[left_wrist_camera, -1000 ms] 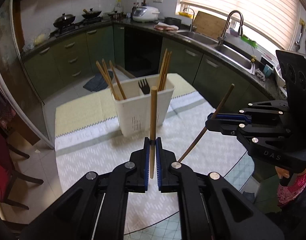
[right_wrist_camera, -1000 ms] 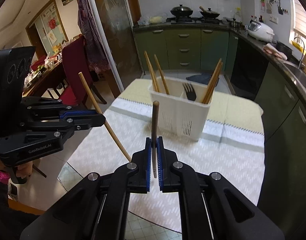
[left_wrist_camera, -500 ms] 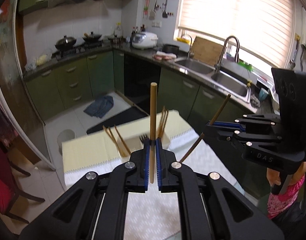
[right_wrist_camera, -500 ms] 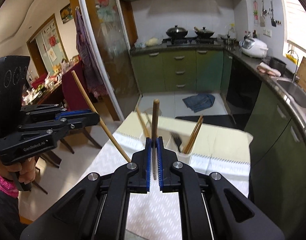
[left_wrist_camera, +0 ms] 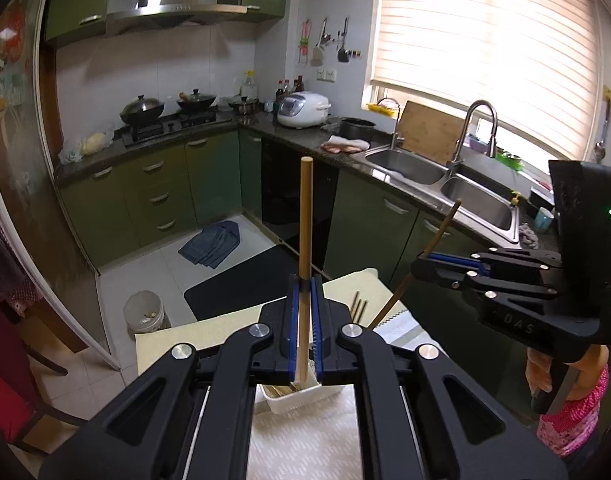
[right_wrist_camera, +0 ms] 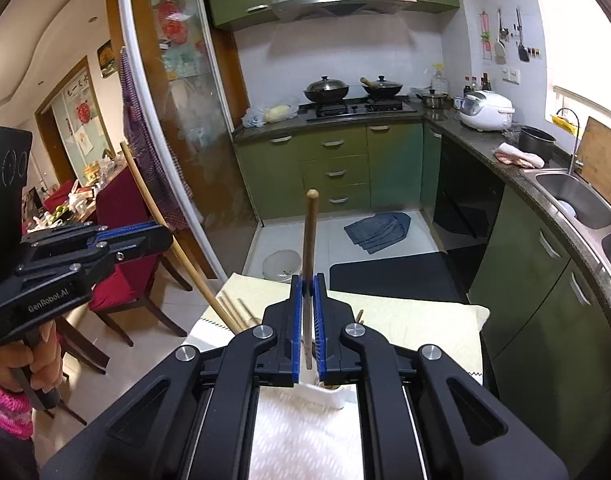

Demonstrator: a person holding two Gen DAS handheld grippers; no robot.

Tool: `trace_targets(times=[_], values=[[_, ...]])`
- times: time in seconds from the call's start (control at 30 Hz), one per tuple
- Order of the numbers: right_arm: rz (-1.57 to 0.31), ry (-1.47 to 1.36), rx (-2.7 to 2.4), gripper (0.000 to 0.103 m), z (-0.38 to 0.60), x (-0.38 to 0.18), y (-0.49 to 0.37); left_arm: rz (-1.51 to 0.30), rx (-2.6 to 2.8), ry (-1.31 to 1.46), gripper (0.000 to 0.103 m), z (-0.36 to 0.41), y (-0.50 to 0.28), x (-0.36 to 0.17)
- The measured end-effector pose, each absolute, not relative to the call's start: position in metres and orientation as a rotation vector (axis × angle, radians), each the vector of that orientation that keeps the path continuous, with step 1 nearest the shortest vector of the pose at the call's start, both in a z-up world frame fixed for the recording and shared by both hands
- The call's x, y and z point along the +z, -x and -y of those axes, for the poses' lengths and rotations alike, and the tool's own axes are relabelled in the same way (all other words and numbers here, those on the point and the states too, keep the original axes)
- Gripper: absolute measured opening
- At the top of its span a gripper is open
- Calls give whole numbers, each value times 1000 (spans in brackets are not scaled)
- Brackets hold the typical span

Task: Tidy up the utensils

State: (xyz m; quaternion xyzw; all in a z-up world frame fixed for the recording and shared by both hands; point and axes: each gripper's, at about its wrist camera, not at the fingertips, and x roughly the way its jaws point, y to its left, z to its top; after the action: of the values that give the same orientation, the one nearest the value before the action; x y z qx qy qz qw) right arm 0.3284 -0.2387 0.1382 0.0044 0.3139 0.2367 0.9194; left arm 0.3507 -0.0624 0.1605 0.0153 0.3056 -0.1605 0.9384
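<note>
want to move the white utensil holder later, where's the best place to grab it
Grip the white utensil holder by its top rim, coming from above: it is an open-topped, thin-walled box standing upright on the tablecloth. Pick a stretch clear of the chopsticks sticking up from it.

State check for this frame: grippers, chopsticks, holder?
left gripper: shut on light chopstick, upright
right gripper: shut on dark chopstick, upright
white utensil holder: on the table, chopsticks inside, mostly hidden behind grippers
</note>
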Motion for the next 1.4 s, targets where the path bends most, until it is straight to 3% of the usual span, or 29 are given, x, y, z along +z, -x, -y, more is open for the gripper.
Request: trace_targets(times=[0.37,0.6,0.77,0.83,0.93,0.97,1.03,1.07,1.13,1.2,1.4], values=[[-735,21,462,7,218,42,-363,-755,-321,-22,6,69,-386,61],[-799,44,456,7,206,-4,-373,-780,-297,-47,7,68,-386,25],[-791,51,451,10,204,-9,-365,-776,-288,-49,25,63,-377,18],[-781,50,451,23,205,-6,-357,-754,-281,-56,33,62,-369,20],[-751,36,460,34,211,1,-338,-672,-260,-66,64,61,-342,29],[-733,26,461,38,216,4,-327,-648,-259,-65,69,60,-333,33],[-686,11,459,63,227,8,-301,-571,-254,-86,74,60,-304,39],[-657,2,463,68,234,8,-285,-526,-235,-101,83,59,-284,39],[-611,-10,457,89,249,4,-253,-486,-232,-91,95,57,-253,36],[-570,-8,438,99,262,-4,-222,-469,-228,-68,96,53,-222,27],[-440,54,350,99,285,-35,-121,-405,-150,-65,96,48,-142,12]])
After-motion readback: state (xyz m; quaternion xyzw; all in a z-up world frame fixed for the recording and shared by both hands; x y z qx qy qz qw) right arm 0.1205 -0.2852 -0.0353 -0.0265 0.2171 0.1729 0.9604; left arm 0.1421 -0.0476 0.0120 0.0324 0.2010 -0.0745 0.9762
